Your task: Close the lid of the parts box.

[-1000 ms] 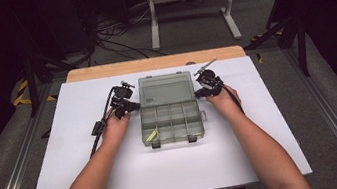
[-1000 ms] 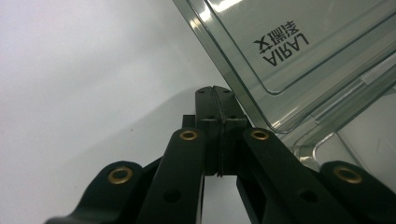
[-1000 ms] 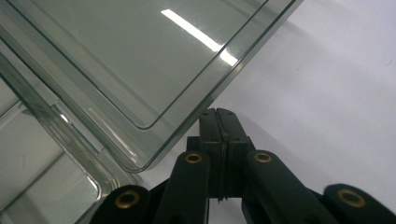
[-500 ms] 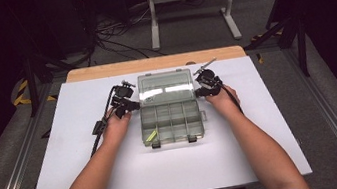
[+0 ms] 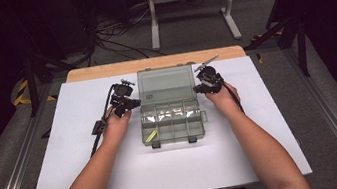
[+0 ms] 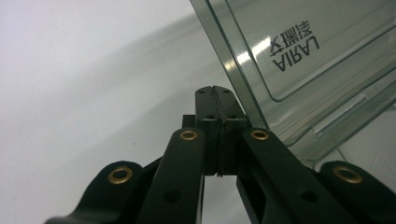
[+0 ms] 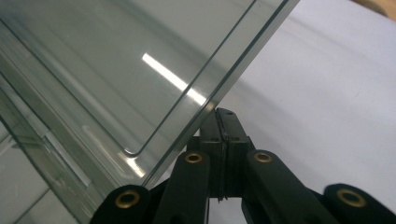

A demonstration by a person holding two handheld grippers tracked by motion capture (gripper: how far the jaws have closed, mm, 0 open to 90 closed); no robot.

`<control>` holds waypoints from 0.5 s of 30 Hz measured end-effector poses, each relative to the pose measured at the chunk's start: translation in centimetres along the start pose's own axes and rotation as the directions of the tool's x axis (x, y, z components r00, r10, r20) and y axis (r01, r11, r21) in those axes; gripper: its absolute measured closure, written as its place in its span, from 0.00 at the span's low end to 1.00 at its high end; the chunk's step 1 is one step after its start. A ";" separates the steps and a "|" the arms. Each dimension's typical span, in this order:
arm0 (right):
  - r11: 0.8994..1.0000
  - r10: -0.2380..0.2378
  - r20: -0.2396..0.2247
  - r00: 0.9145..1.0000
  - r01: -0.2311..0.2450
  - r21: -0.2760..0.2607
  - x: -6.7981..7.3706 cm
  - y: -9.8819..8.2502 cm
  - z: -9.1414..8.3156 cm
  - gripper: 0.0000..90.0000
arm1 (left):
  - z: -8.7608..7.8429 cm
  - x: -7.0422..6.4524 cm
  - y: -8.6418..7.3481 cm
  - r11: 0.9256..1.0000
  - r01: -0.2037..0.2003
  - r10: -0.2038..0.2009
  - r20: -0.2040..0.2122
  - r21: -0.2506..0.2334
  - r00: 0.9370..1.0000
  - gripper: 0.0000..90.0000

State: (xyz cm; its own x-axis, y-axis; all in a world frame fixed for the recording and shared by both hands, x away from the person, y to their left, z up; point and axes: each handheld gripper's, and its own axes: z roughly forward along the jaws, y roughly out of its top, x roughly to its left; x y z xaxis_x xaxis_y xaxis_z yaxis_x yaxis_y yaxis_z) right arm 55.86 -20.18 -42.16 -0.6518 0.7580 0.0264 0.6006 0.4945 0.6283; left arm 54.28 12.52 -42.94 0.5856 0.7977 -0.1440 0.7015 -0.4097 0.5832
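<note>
A clear, smoky plastic compartment box (image 5: 170, 122) sits mid-table with its lid (image 5: 165, 85) swung back. My left gripper (image 5: 133, 101) is at the lid's left edge and my right gripper (image 5: 198, 89) at its right edge. In the left gripper view the jaws are pressed together, empty, their tip (image 6: 215, 90) against the lid's rim (image 6: 233, 65), which carries mirrored lettering. The right gripper (image 7: 223, 114) is also shut and empty, its tip beside the lid's edge (image 7: 224, 79). A small yellow-green piece (image 5: 150, 136) lies in the front left compartment.
The box rests on a white board (image 5: 93, 176) over a wooden table top (image 5: 102, 71). Beyond the table are a metal stand (image 5: 190, 0) and floor cables (image 5: 111, 32). Cables trail from both grippers over the board.
</note>
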 end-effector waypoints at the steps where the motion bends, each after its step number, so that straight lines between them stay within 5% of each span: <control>1: 1.000 -0.002 0.001 1.000 0.002 -0.005 0.0 0.1 -0.1 1.00 | -0.1 0.0 0.0 1.000 0.003 -0.003 0.001 -0.003 1.000 1.00; 15: 0.999 -0.011 0.008 1.000 0.011 -0.038 0.2 0.6 -0.7 1.00 | -0.6 0.1 0.2 0.999 0.009 -0.009 -0.002 -0.034 1.000 1.00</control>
State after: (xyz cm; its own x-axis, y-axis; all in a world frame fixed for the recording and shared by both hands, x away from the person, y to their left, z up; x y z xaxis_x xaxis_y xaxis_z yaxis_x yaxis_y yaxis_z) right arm 55.74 -20.00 -41.18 -0.6546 0.7559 0.0133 0.5751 0.4865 0.6577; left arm 54.26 12.77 -42.37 0.5782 0.8024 -0.1477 0.6928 -0.3872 0.6083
